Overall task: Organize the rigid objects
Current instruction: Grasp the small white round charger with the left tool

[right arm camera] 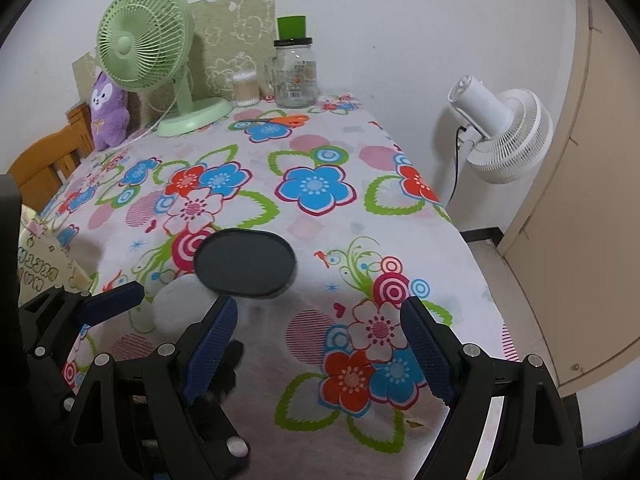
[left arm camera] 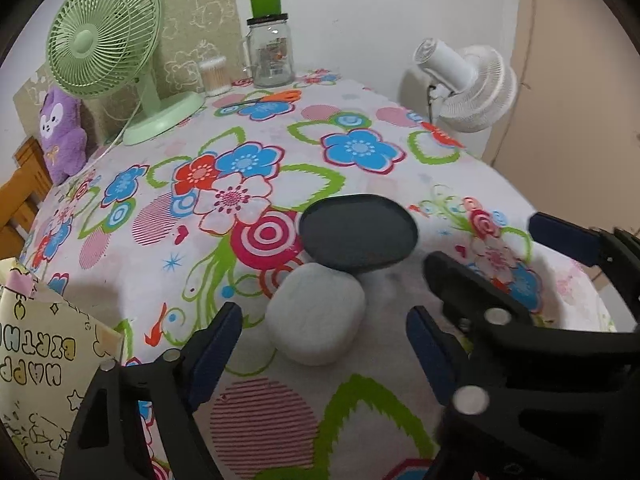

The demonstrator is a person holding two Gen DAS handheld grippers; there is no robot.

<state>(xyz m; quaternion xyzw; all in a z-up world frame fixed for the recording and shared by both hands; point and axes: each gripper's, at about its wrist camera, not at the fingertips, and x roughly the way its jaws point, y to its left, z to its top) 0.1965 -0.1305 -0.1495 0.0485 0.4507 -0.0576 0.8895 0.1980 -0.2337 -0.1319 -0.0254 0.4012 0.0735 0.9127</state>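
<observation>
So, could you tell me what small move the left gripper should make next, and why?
Probably ease the left gripper forward around the white rounded-square case. Its jaws are open and empty, the case lies just ahead between them, beside the dark oval tray, and the right gripper is open over bare cloth.

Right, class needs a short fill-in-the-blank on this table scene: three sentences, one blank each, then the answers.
1. The white stone lies on the floral cloth touching the edge of a dark oval ____.
2. Both the left tool and the right tool have their fingers ____.
3. The scissors near the glass jar have ____ handles.

Missing words: tray; open; orange
</observation>
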